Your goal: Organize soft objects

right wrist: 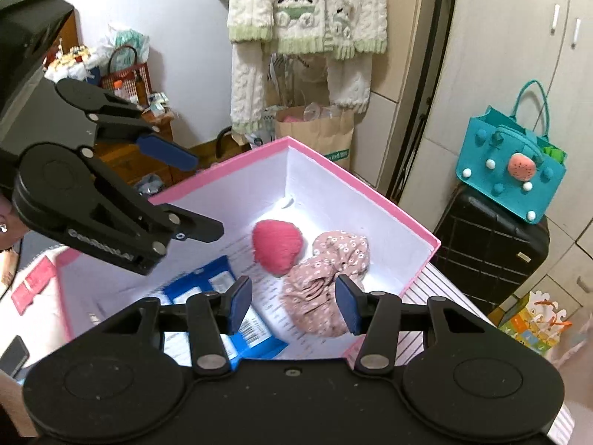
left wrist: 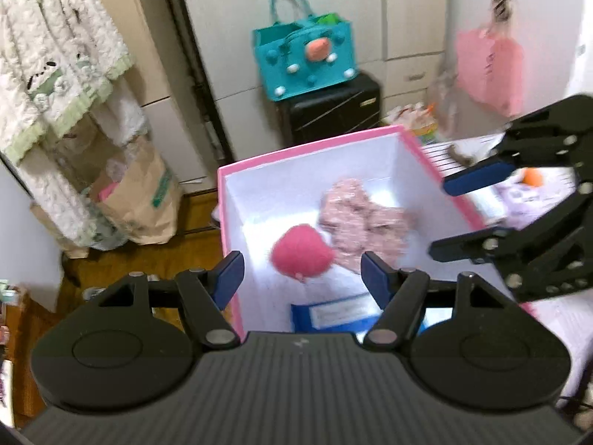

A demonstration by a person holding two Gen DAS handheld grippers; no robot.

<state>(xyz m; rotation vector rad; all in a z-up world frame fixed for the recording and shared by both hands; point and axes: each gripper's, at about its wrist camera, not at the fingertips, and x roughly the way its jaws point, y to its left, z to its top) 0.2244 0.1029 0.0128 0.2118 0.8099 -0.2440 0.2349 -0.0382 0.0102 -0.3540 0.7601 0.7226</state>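
A pink box [left wrist: 307,148] with white inner walls stands open below both grippers. Inside it lie a pink knitted bundle [left wrist: 302,256], a crumpled floral pink cloth [left wrist: 359,218] and a blue packet [left wrist: 333,315]. My left gripper [left wrist: 302,278] hovers over the box's near edge, open, with nothing between its blue pads. To its right hangs my right gripper [left wrist: 443,218], also open. In the right wrist view the right gripper [right wrist: 294,304] is above the floral cloth [right wrist: 326,274] and does not touch it. The left gripper [right wrist: 204,196] stands at upper left, beside the knitted bundle [right wrist: 276,246].
A teal felt bag [right wrist: 511,170] sits on a black suitcase [right wrist: 489,244] behind the box. A cream sweater [right wrist: 307,11] hangs over a brown paper bag [right wrist: 326,129]. A pink plastic bag [left wrist: 489,70] hangs on the wall. The box rests on a striped surface [right wrist: 437,289].
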